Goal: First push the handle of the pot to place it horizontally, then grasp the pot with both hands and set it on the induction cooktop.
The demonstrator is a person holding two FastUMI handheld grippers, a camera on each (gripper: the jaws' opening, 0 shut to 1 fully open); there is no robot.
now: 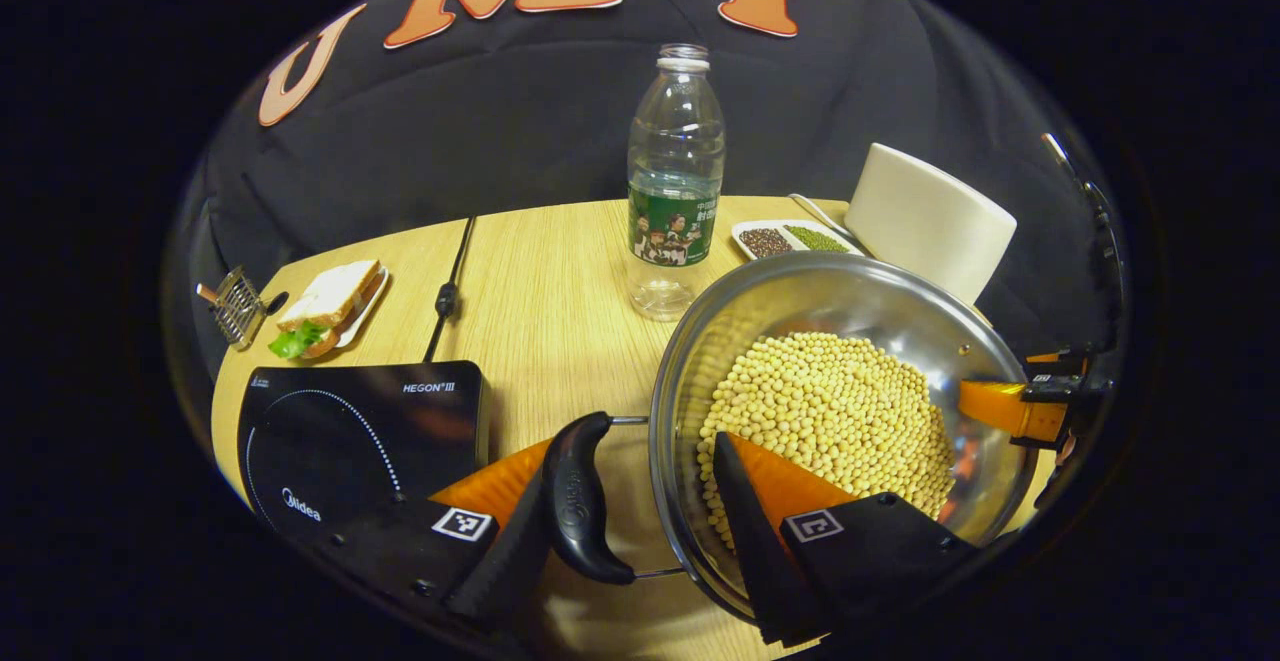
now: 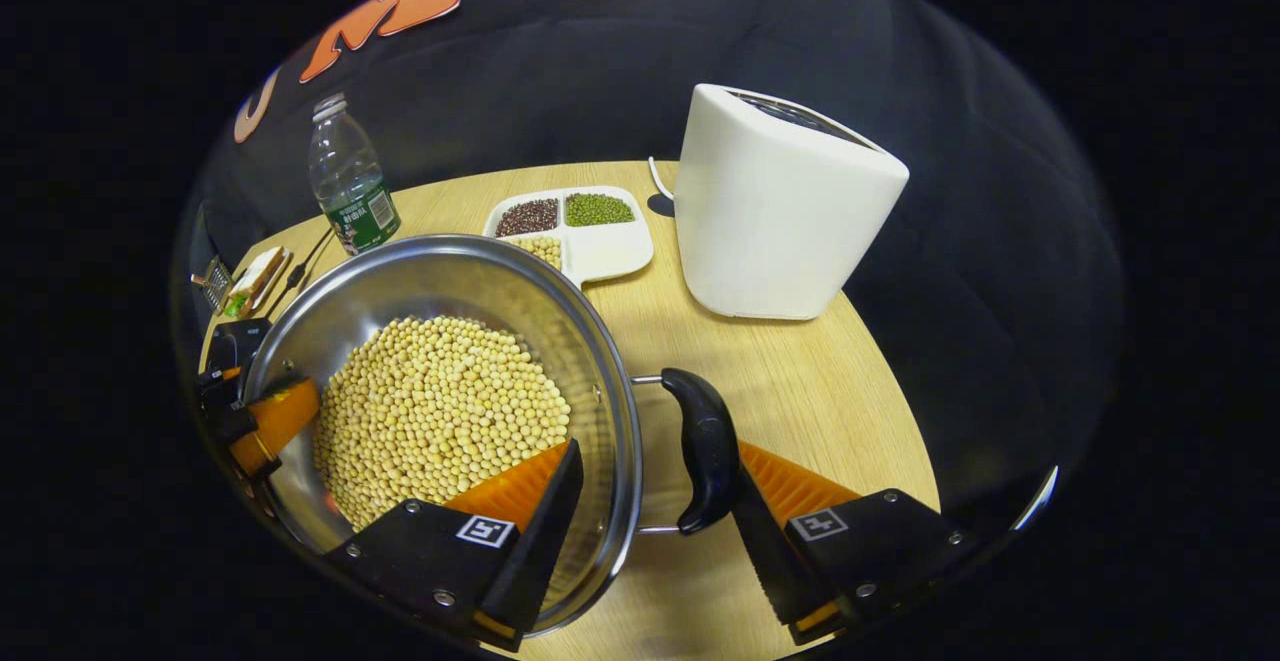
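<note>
Left gripper (image 1: 640,531) and right gripper (image 2: 655,516) are each straddling a pot (image 2: 440,281) handle and rim; grip contact unclear.

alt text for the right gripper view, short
The right gripper straddles the rim and black side handle of a steel pot of soybeans, one finger inside, one outside the handle. Behind on the wooden table stand a white toaster, a divided bean tray and a water bottle.

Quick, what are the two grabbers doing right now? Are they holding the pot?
Left gripper: straddles the pot wall and handle; firm clamp cannot be told.
Right gripper: same at the other handle; cannot be told.
</note>
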